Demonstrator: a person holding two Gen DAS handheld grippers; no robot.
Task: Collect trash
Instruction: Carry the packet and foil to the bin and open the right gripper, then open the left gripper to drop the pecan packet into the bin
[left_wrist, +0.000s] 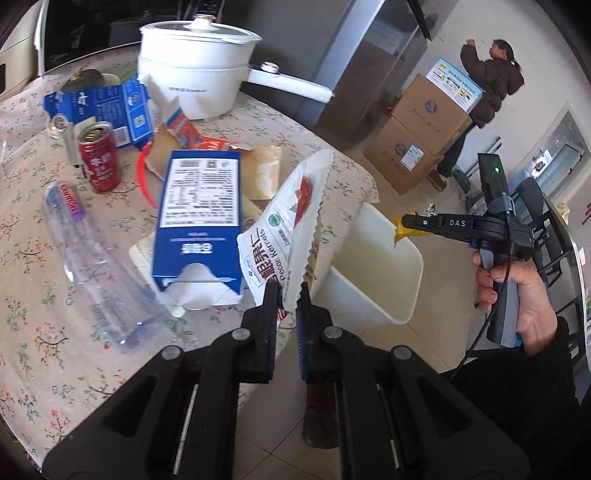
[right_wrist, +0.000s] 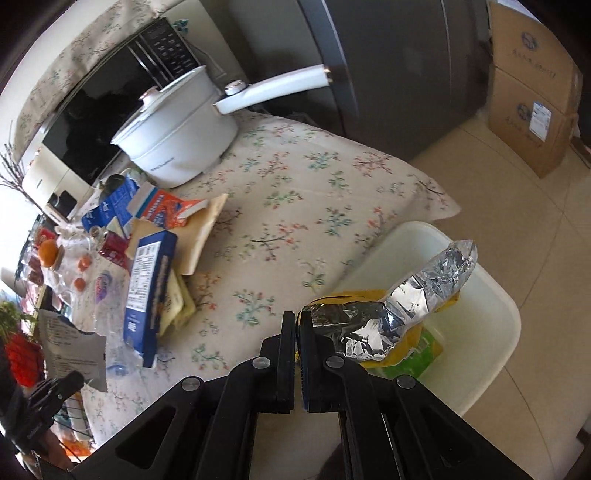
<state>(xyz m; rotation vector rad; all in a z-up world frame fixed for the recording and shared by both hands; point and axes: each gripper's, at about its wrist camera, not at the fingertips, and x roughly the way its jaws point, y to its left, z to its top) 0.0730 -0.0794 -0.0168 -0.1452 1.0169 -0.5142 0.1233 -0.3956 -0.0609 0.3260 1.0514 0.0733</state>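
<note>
My left gripper (left_wrist: 289, 295) is shut on the lower edge of a white pecan kernel packet (left_wrist: 284, 229), which hangs above the table's right edge next to a white bin (left_wrist: 380, 266). In the right wrist view the same packet (right_wrist: 74, 343) shows its grey back at the lower left. My right gripper (right_wrist: 297, 321) is shut on a crumpled yellow wrapper with a silver foil inside (right_wrist: 406, 306), and it hangs over the open bin (right_wrist: 480, 332). In the left wrist view the right gripper (left_wrist: 404, 221) is over the bin's far rim, with a yellow scrap (left_wrist: 398, 232) at its tip.
On the floral tablecloth (left_wrist: 44, 325) lie a blue carton (left_wrist: 199, 218), a clear plastic bottle (left_wrist: 96, 266), a red can (left_wrist: 99, 155), an orange-white carton (left_wrist: 181, 125) and brown paper (left_wrist: 262, 170). A white pot (left_wrist: 195, 70) stands at the back. Cardboard boxes (left_wrist: 417, 140) and a person (left_wrist: 491, 88) are beyond.
</note>
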